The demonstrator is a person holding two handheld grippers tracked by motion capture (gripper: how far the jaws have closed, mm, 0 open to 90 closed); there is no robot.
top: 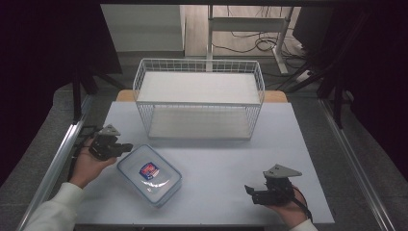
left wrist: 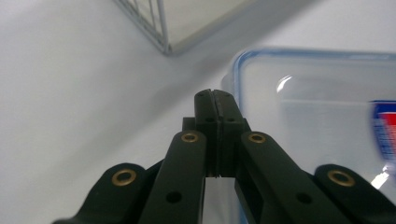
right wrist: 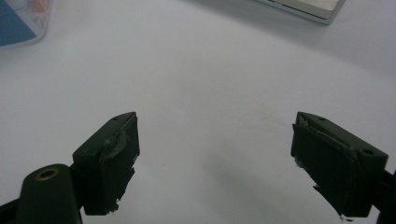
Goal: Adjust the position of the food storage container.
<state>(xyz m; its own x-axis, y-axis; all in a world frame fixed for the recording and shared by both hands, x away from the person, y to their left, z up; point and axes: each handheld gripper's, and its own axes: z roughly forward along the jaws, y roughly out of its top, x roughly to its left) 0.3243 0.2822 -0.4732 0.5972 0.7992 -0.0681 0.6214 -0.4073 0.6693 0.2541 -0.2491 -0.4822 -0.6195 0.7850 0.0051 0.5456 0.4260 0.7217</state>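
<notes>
Clear rectangular plastic container with a blue-rimmed snap lid and a red-and-blue label (top: 149, 174) lies flat on the white table (top: 226, 159), front left, turned at an angle, well short of the white wire two-shelf rack (top: 199, 98) at the back.

Risks, as judged from here:
- The lid is smooth and low, and the box sits loose on a slick top. A push from one side would likely slide or spin it rather than lift it.
- A pinch on the thin lid rim alone could slip off, or pop a latch if one is loosely closed.
- Nothing braces the far side, since the right gripper (top: 262, 192) is well apart, near the front right edge.

Fingers:
- Left gripper (left wrist: 215, 95): jaws pressed together, nothing between them, tips just at the near corner of the container. In the left gripper view they seem to rest against the rim, but I cannot tell contact for sure.
- Right gripper: jaws spread wide over bare table, holding nothing, touching nothing.
</notes>
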